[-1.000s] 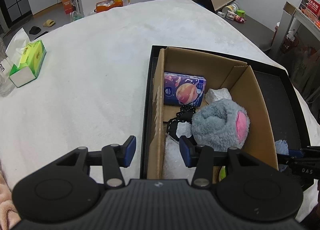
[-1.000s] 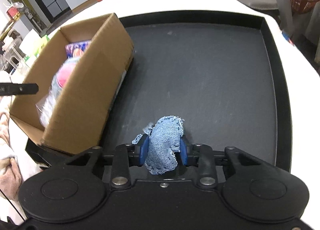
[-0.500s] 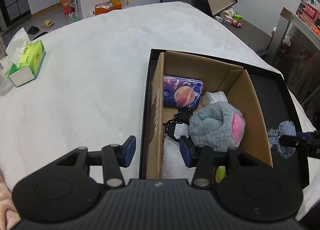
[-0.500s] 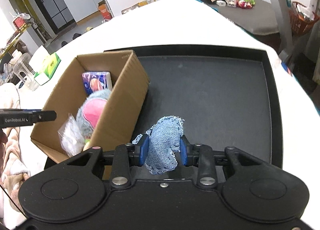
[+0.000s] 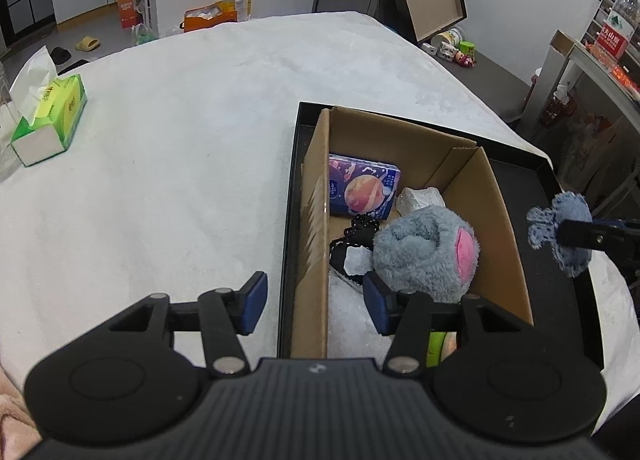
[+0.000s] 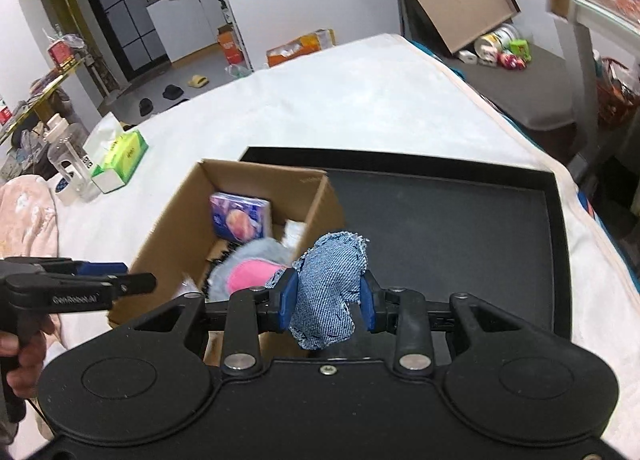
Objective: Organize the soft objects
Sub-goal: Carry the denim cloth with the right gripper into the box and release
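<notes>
The right claw (image 6: pixel 327 307), clamped on the denim scrap (image 6: pixel 328 296), has risen off the black tray (image 6: pixel 460 212) and now hangs beside the cardboard box (image 5: pixel 496 220) at its 3 o'clock, ready to drop in. The left claw (image 5: pixel 316 304), fingers apart and empty, straddles the box's near wall. Only the left view shows the lime item under the plush slipper (image 5: pixel 424 256).

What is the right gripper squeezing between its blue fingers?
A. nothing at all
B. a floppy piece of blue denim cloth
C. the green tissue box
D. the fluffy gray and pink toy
B. In the right wrist view the right gripper is shut on the blue denim cloth, held in the air beside the cardboard box, while the gray and pink toy lies inside that box.
</notes>
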Demonstrator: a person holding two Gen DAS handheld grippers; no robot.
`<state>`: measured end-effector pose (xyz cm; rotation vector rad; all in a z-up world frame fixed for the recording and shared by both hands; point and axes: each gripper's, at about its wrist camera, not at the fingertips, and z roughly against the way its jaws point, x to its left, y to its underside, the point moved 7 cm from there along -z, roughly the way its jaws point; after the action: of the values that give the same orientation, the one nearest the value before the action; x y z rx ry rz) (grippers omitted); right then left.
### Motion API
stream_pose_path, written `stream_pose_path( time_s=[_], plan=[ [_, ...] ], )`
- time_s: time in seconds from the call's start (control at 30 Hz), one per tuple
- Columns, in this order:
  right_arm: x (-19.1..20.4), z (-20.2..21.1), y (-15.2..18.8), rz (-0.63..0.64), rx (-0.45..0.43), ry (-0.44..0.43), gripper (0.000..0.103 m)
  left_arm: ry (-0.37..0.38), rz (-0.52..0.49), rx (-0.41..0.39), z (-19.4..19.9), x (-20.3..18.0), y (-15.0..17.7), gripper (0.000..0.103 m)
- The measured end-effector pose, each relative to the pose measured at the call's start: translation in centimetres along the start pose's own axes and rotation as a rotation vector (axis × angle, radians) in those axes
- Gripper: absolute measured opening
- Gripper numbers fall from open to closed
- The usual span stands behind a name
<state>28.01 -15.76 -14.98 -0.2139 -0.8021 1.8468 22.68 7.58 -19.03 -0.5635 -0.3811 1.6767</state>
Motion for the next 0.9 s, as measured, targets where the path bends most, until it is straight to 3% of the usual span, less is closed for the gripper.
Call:
stream_pose_path(
  time_s=[0.5,0.77,0.9],
  plan=[
    [5.8,-1.2,-1.7,0.080,-0.013,-0.048,0.033,0.077,0.038,-0.005,0.0,0.7,0.9,0.047],
    [8.8,-2.9,-2.3,0.119,-0.005,-0.076,0.033,0.113,0.054,0.018,-0.7,0.8,1.5,0.022],
    [9.7,-3.7,-2.7,0.124,-0.004,-0.085,0.034,0.112,0.058,0.019,-0.8,1.1,1.7,0.016]
  ],
)
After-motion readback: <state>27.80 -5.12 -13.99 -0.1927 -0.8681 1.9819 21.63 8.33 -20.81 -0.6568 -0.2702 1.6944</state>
